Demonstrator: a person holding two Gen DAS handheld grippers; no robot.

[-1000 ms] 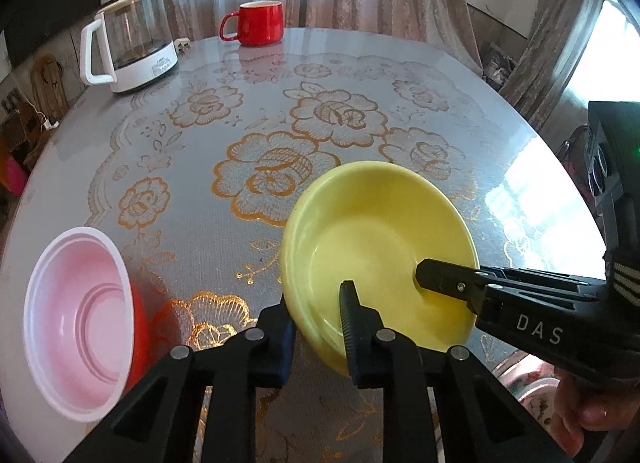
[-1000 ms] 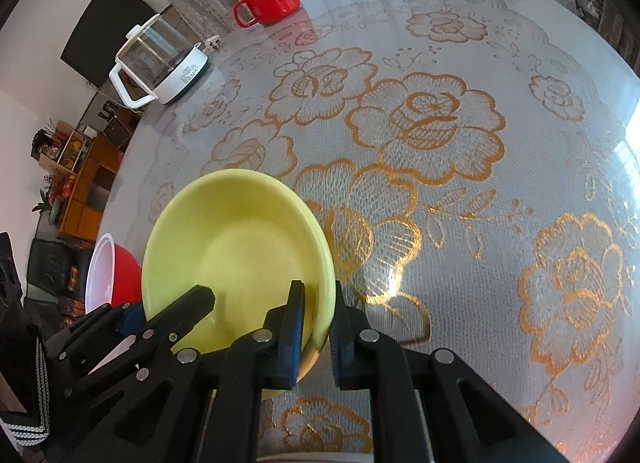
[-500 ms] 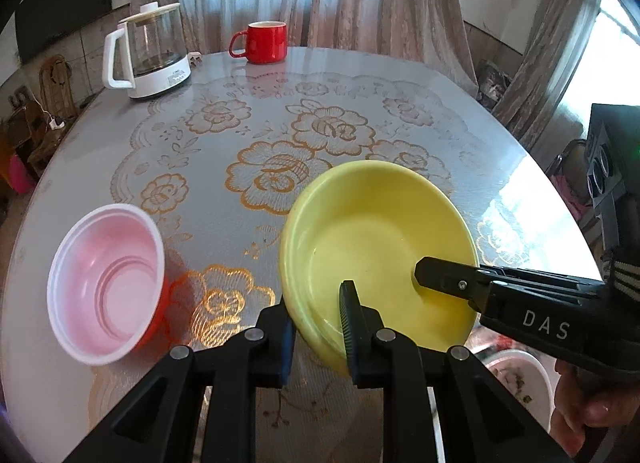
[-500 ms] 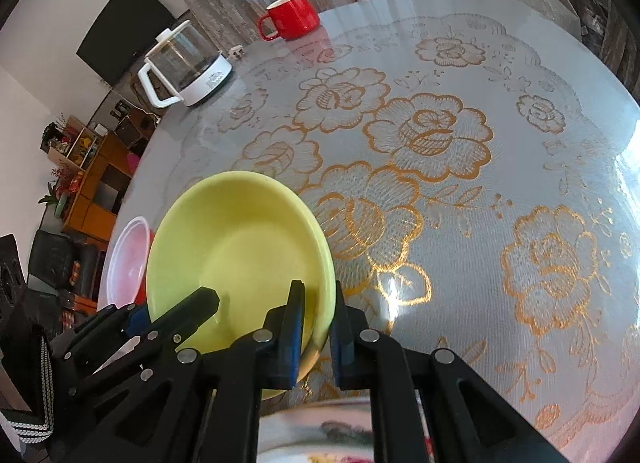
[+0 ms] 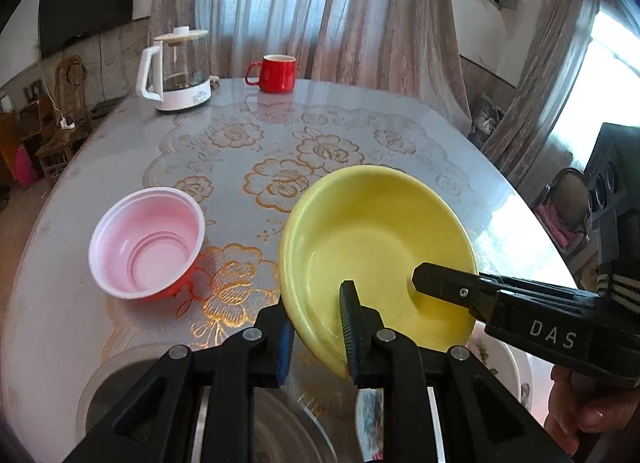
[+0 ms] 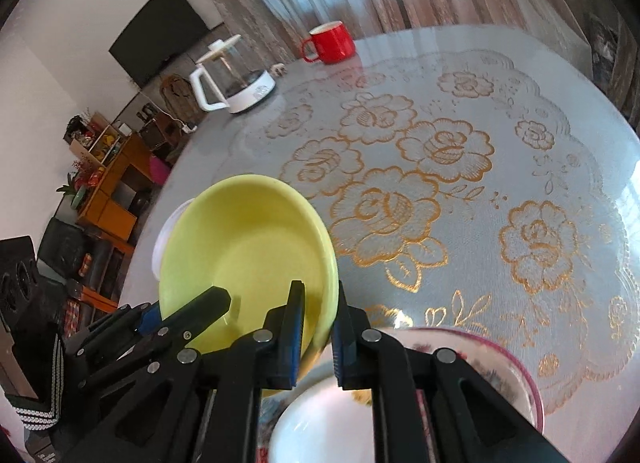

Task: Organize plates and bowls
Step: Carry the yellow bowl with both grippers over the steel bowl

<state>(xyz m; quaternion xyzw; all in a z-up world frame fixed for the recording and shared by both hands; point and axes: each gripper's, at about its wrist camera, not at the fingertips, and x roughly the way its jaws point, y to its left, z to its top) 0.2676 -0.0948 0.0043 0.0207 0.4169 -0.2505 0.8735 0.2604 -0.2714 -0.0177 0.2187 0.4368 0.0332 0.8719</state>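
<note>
Both grippers hold a yellow bowl (image 5: 376, 247) by its rim, lifted above the table. My left gripper (image 5: 316, 327) is shut on the bowl's near left rim. My right gripper (image 6: 318, 327) is shut on the near right rim of the yellow bowl (image 6: 248, 247); its finger (image 5: 448, 283) reaches into the bowl in the left wrist view. A pink-lined red bowl (image 5: 146, 243) stands on the table to the left. A floral plate (image 6: 500, 359) with a white bowl (image 6: 320, 423) on it lies below the right gripper.
A round table with a gold-flowered cloth (image 6: 440, 167). At the far side stand a glass kettle (image 5: 176, 67) and a red mug (image 5: 276, 73). A metal round dish (image 5: 132, 379) lies under the left gripper. A speaker (image 5: 616, 179) stands at the right.
Both grippers have lifted the yellow bowl up and back toward the table's near edge. The floral plate, white bowl and metal dish have come into view below.
</note>
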